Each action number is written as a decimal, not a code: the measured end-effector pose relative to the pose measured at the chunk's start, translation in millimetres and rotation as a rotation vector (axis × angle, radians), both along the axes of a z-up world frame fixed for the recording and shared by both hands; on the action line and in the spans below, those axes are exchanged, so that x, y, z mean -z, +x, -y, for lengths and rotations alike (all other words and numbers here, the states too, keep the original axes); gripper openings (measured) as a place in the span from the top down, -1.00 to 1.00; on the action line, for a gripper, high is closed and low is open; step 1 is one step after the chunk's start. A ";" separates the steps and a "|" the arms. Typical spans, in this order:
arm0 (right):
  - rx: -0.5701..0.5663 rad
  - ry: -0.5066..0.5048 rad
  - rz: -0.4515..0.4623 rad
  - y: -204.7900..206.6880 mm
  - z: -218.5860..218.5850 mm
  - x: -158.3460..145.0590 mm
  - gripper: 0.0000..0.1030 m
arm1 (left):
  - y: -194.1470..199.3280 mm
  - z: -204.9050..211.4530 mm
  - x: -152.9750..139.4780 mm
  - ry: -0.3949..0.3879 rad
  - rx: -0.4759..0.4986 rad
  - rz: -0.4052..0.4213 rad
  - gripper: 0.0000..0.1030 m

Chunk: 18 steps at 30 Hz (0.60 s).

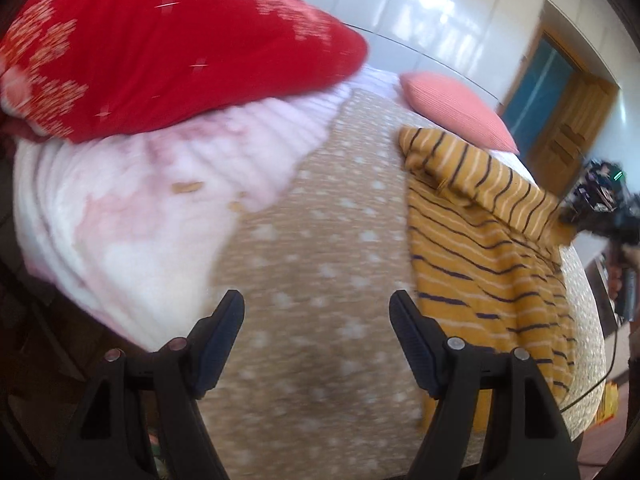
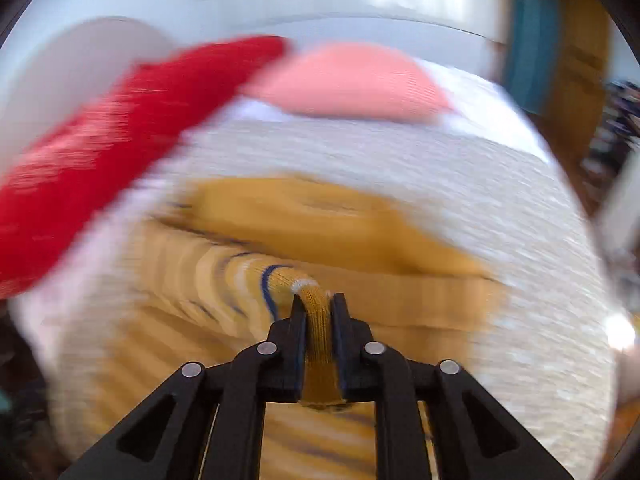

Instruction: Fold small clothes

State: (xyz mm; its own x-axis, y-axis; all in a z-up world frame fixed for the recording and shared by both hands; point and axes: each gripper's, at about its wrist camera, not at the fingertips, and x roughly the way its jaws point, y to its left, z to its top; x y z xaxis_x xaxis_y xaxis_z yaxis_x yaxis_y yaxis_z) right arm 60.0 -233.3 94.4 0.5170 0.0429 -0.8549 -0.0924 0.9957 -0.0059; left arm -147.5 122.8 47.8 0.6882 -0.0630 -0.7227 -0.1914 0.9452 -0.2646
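Observation:
A mustard-yellow garment with dark and white stripes (image 1: 480, 240) lies on the right side of a bed with a tan, white-dotted cover (image 1: 312, 248). Its far edge is lifted and folded over. My left gripper (image 1: 316, 312) is open and empty above the bedcover, just left of the garment. My right gripper (image 2: 318, 300) is shut on an edge of the striped garment (image 2: 316, 320) and holds it above the rest of the cloth; that view is motion-blurred. The right gripper also shows at the right edge of the left wrist view (image 1: 576, 208).
A red pillow with white snowflakes (image 1: 160, 52) lies on a pale pink fluffy blanket (image 1: 140, 208) at the left. A salmon pillow (image 1: 456, 108) sits at the head of the bed. White wall and a wooden door (image 1: 568, 120) lie beyond.

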 end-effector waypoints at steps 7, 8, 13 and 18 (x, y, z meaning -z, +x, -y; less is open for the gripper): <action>0.118 0.206 0.047 -58.8 75.1 17.8 0.04 | 38.3 39.3 3.0 -0.002 0.112 -0.054 -0.53; 0.103 0.220 0.039 -69.7 78.0 21.2 0.04 | 44.9 43.4 6.9 -0.013 0.127 -0.068 -0.53; 0.013 0.389 -0.029 -130.0 85.7 45.3 0.04 | 68.0 67.6 22.3 -0.071 0.202 -0.120 -0.53; -0.074 0.577 -0.084 -181.5 69.3 80.2 0.03 | 77.3 98.6 30.5 -0.150 0.316 -0.126 -0.52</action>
